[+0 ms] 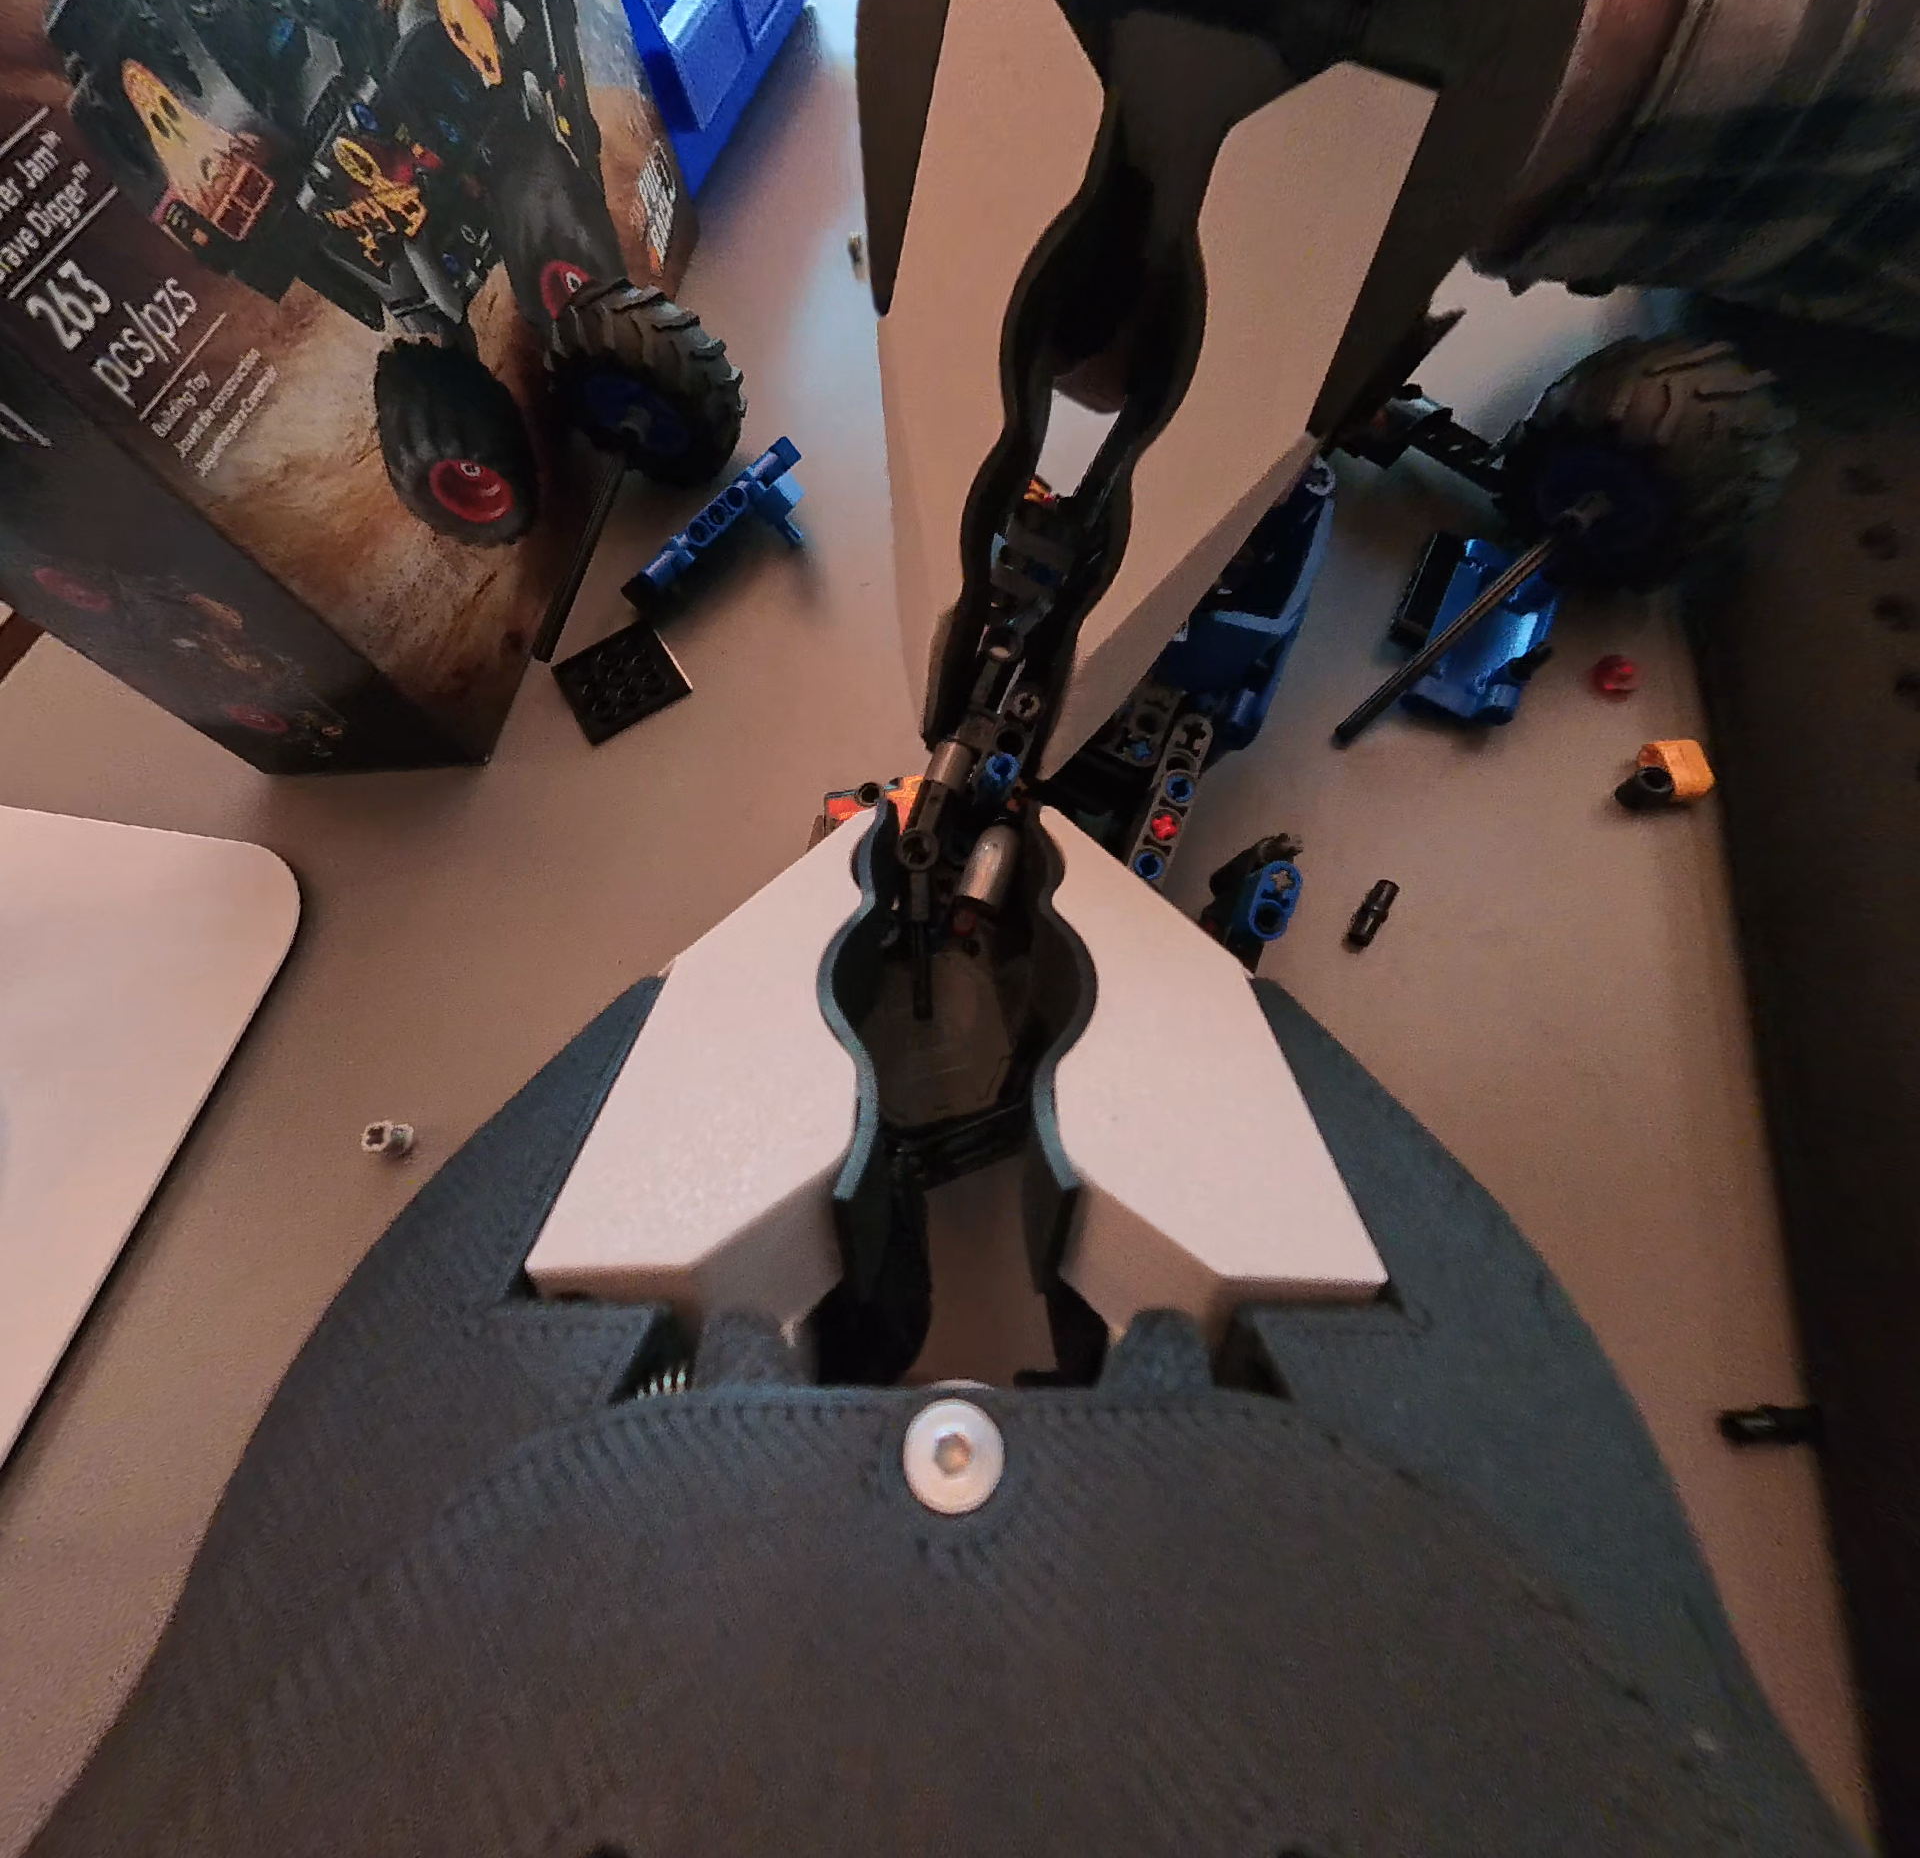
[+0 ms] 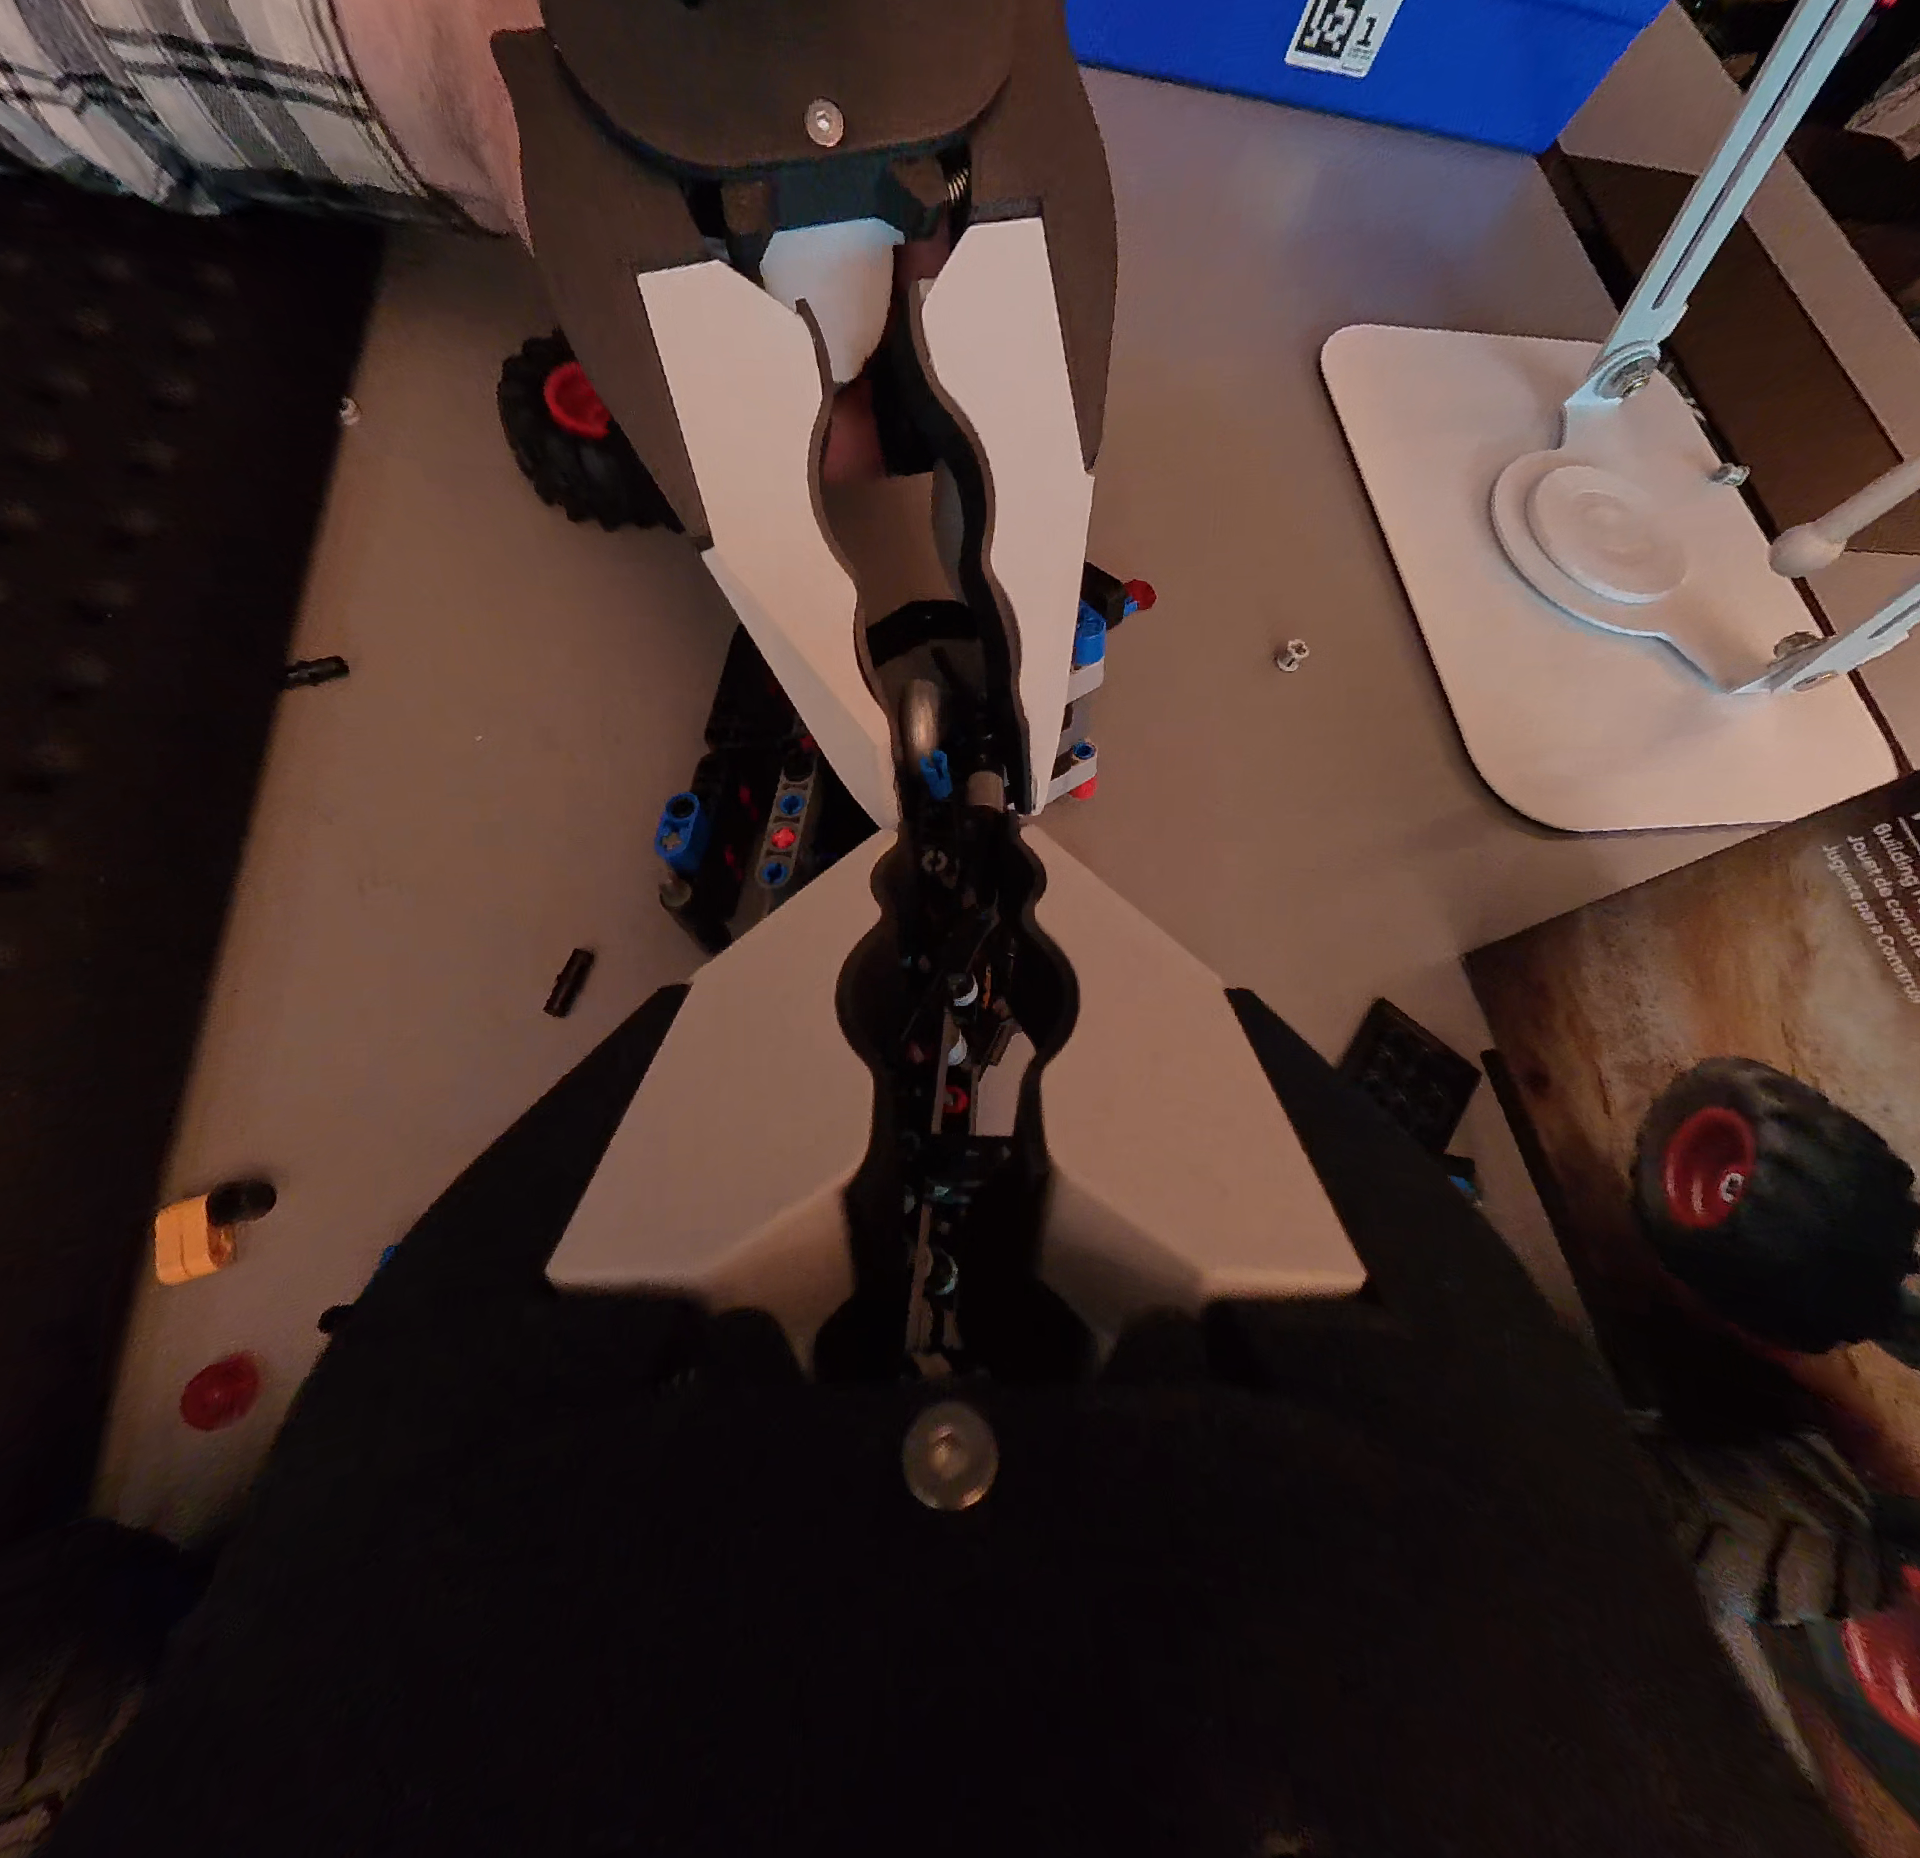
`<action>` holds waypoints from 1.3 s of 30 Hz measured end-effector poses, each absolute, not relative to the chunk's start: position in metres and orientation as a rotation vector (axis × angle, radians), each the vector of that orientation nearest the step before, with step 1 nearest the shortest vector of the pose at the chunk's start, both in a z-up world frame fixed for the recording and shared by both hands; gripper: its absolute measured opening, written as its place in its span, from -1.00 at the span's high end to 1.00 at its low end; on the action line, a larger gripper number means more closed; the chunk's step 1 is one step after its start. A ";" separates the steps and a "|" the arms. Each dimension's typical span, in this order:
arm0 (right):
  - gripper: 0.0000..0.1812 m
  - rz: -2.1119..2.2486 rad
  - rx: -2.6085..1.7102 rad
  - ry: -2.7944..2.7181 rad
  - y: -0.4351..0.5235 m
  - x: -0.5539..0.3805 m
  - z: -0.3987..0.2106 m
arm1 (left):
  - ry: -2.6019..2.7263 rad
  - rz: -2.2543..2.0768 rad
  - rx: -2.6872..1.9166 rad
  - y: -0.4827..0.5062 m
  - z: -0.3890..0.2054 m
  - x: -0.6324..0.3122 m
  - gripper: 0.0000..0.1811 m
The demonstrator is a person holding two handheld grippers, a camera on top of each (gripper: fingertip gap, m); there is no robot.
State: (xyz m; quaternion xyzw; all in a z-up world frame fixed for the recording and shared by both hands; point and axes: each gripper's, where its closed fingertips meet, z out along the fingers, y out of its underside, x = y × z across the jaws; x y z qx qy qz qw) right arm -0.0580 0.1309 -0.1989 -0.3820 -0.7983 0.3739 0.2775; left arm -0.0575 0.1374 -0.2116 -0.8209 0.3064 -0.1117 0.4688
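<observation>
Left gripper [image 1: 951,852] and right gripper [image 2: 951,873] are meeting tip to tip, both clamping narrow on one black brick assembly [image 1: 961,821] lying between their jaws

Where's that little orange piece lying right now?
The orange piece lies on the table at the left wrist view's right side, beside a small red stud; right wrist view shows it lower left.

Black-and-grey toy brick assembly [image 1: 961,873] largely hidden between the grippers' white fingers; its full shape cannot be made out. Printed cardboard box [image 1: 260,354] cut off by the left edge. Blue plastic bin [image 2: 1351,32] cropped at the top. Plaid sleeve [image 1: 1766,115] blurred, only partly seen.
</observation>
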 end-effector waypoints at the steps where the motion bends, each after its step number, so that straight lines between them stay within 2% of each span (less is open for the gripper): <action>1: 0.88 1.022 -1.026 -2.137 0.131 -0.058 -0.198 | 0.753 -0.282 -2.003 0.137 -0.211 -0.058 0.79; 12: 0.88 1.138 -1.031 -2.100 0.131 -0.057 -0.193 | 0.635 -0.491 -1.904 0.136 -0.198 -0.058 0.82; 15: 0.88 1.174 -1.018 -2.082 0.130 -0.055 -0.191 | 0.536 -0.609 -1.853 0.138 -0.187 -0.063 1.00; 22: 0.86 1.176 -1.014 -2.070 0.130 -0.056 -0.189 | 0.626 -0.472 -1.882 0.136 -0.185 -0.062 1.00; 24: 0.86 1.115 -1.003 -2.112 0.130 -0.055 -0.194 | 0.665 -0.424 -1.957 0.130 -0.194 -0.069 0.86; 28: 0.85 1.083 -1.014 -2.128 0.131 -0.055 -0.196 | 0.739 -0.328 -2.021 0.124 -0.199 -0.074 0.85; 33: 0.85 0.987 -0.984 -2.166 0.126 -0.056 -0.200 | 0.769 -0.320 -2.072 0.129 -0.213 -0.067 0.94; 39: 0.86 1.138 -1.035 -2.079 0.133 -0.054 -0.192 | 0.682 -0.297 -1.957 0.139 -0.201 -0.064 0.97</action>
